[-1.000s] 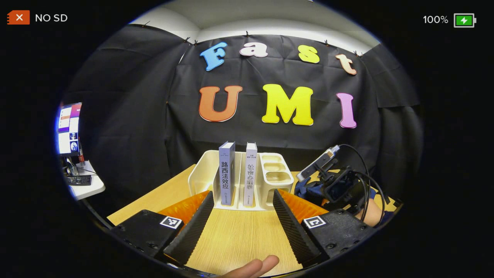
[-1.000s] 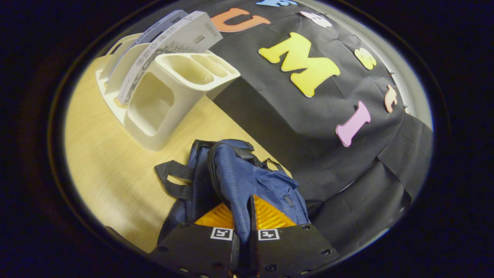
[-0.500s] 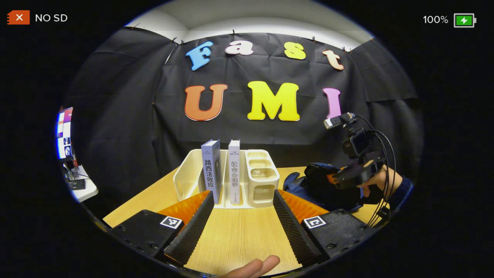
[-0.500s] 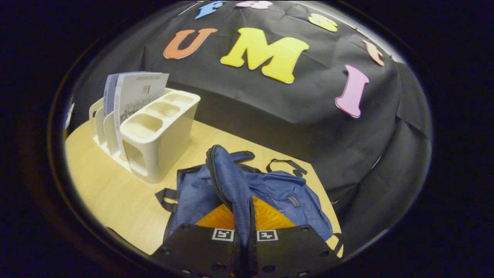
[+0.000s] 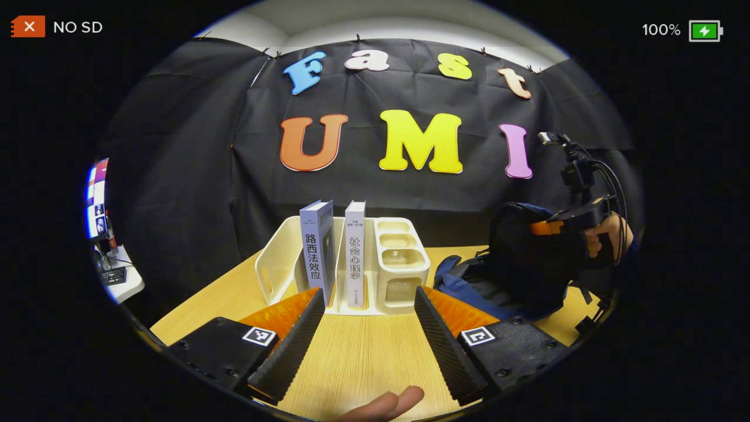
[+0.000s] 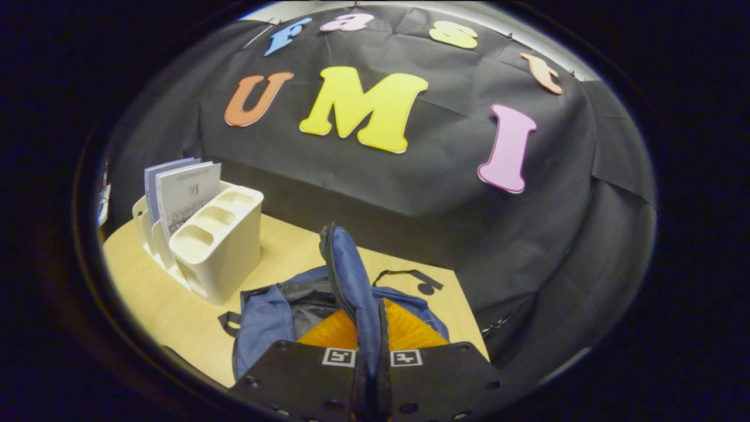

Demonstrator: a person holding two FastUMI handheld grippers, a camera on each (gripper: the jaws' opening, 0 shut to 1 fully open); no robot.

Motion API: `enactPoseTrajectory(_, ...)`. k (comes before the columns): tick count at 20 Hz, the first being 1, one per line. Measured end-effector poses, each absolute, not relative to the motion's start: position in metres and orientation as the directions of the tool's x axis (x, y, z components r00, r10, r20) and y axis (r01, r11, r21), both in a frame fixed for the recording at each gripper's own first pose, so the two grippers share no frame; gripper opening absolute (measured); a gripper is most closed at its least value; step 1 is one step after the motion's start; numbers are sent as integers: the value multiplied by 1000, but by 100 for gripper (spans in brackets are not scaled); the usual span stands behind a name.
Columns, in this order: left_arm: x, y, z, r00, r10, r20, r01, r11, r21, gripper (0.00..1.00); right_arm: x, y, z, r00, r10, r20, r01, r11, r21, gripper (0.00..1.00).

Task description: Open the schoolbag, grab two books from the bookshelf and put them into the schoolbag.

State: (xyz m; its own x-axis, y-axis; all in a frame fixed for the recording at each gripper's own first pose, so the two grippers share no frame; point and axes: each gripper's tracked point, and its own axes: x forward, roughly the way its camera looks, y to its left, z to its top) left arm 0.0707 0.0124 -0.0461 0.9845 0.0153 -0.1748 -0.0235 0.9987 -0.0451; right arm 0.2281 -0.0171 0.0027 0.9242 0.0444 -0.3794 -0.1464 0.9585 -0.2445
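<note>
Schoolbag [image 6: 275, 316] first: it lies on the wooden table [image 6: 152, 305], right of the bookshelf [image 6: 222, 252] and near the far wall, and your right gripper [image 6: 368, 328] has its fingers pressed together on the blue flap [image 6: 351, 275], holding it up on edge. In the right gripper view the flap's zipper line runs up and away from the fingers, so its long axis points toward the far wall, and a dark lining shows underneath to the left. By my reading the opening step is mostly done, with the mouth lifted but not yet spread wide.

Both books are left to move. The grey book [image 5: 316, 252] and the white book [image 5: 355, 255] stand upright side by side in the bookshelf's slots, spines facing you, long axes vertical.

Your left gripper [image 5: 369, 319] stands wide open and holds nothing, hovering over the near table with the two spines framed between its fingers. In the left gripper view, your hand [image 5: 606, 237] holds the right gripper raised over the bag at the right.
</note>
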Motion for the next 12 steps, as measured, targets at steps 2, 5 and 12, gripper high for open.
enactPoseTrajectory(2, 87, 12, -38, 984, 23, -179, -32, 998, -51, 99, 235, -28, 14, 927, 48, -373, -148, 958, -247, 7)
enactPoseTrajectory(5, 114, 13, -22, 985, 31, -172, -41, 998, -55, 98, 247, -40, 26, 923, 60, -379, -164, 955, -248, 7)
enactPoseTrajectory(12, 189, 13, -1, 977, 26, -213, -40, 997, -60, 98, 267, -61, 44, 904, 85, -419, -199, 951, -235, 7)
